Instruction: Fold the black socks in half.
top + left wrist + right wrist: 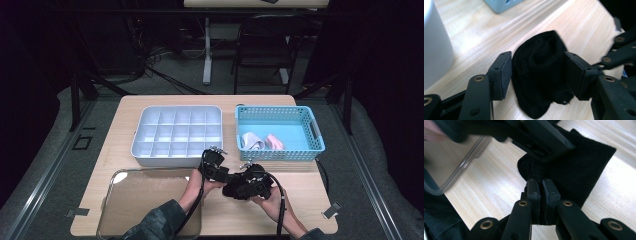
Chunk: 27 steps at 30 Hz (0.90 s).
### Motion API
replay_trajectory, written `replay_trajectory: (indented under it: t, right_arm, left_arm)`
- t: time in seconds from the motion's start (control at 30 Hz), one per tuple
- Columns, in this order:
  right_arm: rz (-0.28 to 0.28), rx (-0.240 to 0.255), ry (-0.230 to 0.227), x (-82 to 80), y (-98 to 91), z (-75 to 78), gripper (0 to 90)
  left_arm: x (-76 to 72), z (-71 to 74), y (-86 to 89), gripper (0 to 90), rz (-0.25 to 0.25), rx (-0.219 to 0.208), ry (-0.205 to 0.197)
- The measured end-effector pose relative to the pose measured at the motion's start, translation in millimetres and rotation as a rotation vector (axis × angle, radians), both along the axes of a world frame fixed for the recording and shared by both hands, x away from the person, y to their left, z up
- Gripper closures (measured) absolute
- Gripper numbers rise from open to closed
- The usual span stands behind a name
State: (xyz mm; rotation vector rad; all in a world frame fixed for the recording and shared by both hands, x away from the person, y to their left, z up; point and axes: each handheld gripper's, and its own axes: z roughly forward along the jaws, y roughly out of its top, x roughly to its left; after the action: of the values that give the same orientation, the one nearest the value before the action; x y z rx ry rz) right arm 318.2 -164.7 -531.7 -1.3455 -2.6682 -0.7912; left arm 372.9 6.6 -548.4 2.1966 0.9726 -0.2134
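Item: black sock [539,75], knit, bunched into a loose roll, lying on the bare wood of the desk [300,200] near its front edge, between the two hands. Right tongs [541,187]: jaws pressed together, pinching an edge of the sock's fabric, which spreads flat beyond them in the right gripper view. Left tongs [537,75]: jaws spread about halfway, one pad on either side of the rolled part; the pads stand just beside the cloth and do not appear to press on it, so the sock sits between them unheld. In the high view the left tongs [214,165] and right tongs [245,187] meet over the dark bundle. Step in hand, by judgement: folding or rolling the sock, with the right side anchoring one end while the left lets go to take a new hold. Next move likely calls for the left tongs to close on the roll at a fresh spot without tugging it out of the right pinch. Surroundings: clear plastic tray [135,200] just to the left on the desk; grey compartment organiser [177,132] behind it, cells empty; blue perforated basket [280,132] at right rear, holding a white sock [251,141] and a pink sock [274,141].
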Motion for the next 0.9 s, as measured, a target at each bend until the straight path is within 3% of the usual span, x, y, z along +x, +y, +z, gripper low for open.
replay_trajectory:
  t: [0.13, 0.2, 0.23, 0.27, 0.43, 0.5, 0.63, 0.9]
  right_arm:
    - [0.0, -0.009, 0.005, -0.6, -1.0, 1.0, 82.3]
    - [0.001, 0.009, 0.012, -1.1, -1.7, 2.7, 76.9]
    - [0.008, -0.008, 0.011, -1.7, -3.8, 6.1, 73.7]
    - [-0.017, 0.031, -0.002, -4.0, -3.6, 7.8, 70.4]
    - [-0.052, -0.003, -0.061, -2.6, -17.9, 18.5, 55.2]
    - [-0.06, -0.02, -0.017, 2.6, -21.1, 10.5, 52.0]
    - [-0.058, -0.043, 0.053, 7.9, -19.2, -4.6, 52.1]
    - [-0.063, -0.058, 0.043, 3.8, -11.7, -8.6, 56.7]
  left_arm:
    - [0.6, -10.3, -4.1, 42.0, -0.016, 0.035, 0.012]
    - [1.6, -12.4, -4.0, 42.0, -0.026, 0.046, 0.014]
    - [1.9, -13.3, -3.8, 42.0, -0.024, 0.046, 0.021]
    - [2.7, -14.1, -3.3, 42.0, -0.028, 0.048, 0.023]
    - [4.3, -16.2, -2.5, 42.0, -0.036, 0.052, 0.032]
    - [4.1, -16.0, -2.9, 42.0, -0.039, 0.055, 0.029]
    - [3.9, -15.7, -3.4, 42.3, -0.052, 0.061, 0.031]
    - [3.3, -15.8, -3.4, 46.5, -0.075, 0.05, 0.067]
